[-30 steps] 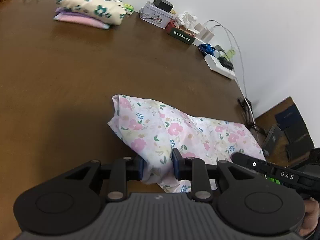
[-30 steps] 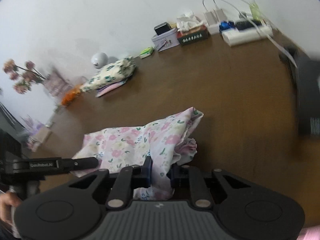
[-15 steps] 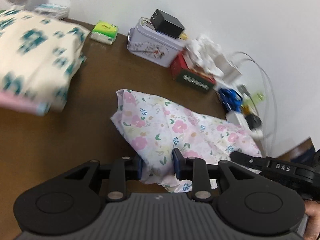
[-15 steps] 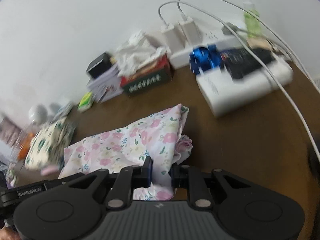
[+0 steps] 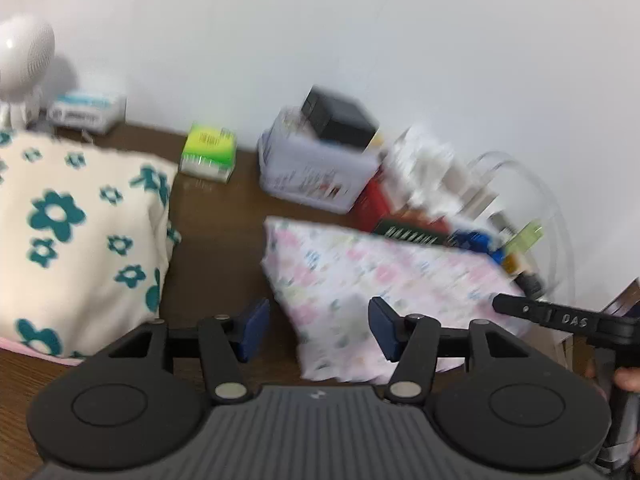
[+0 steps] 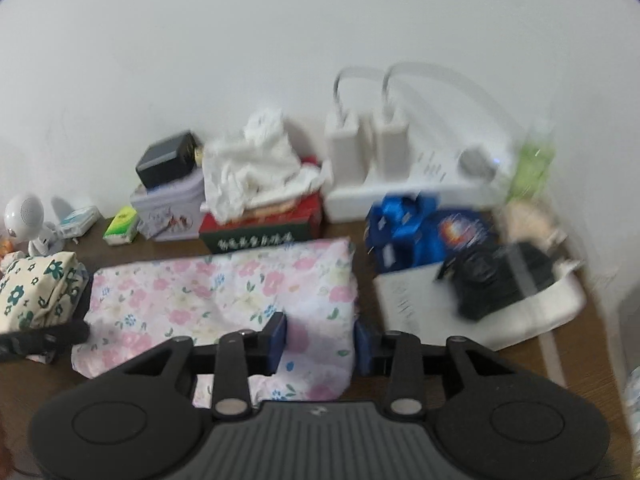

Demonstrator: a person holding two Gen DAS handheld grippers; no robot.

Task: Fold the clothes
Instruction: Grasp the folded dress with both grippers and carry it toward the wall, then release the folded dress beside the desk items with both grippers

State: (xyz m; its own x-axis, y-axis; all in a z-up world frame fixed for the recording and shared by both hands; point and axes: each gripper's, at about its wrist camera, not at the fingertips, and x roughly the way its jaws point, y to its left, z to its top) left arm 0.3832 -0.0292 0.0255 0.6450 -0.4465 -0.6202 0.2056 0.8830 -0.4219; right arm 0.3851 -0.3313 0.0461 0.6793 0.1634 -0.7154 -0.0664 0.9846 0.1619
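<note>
Garment: pink floral cloth (image 6: 224,300), folded, lying on the brown table (image 5: 216,248) close to the wall, between the cream flowered stack (image 5: 76,240) and the white power strip (image 6: 476,308); a second ago it was held mid-table.
Left gripper (image 5: 318,326): jaws spread wide, cloth's near corner between them unclamped; half a second ago they pinched it.
Right gripper (image 6: 320,338): jaws parted around the cloth's right edge; previously closed on it.
Backdrop: tissue box (image 6: 260,232), tin (image 5: 316,176) now just behind the cloth.
</note>
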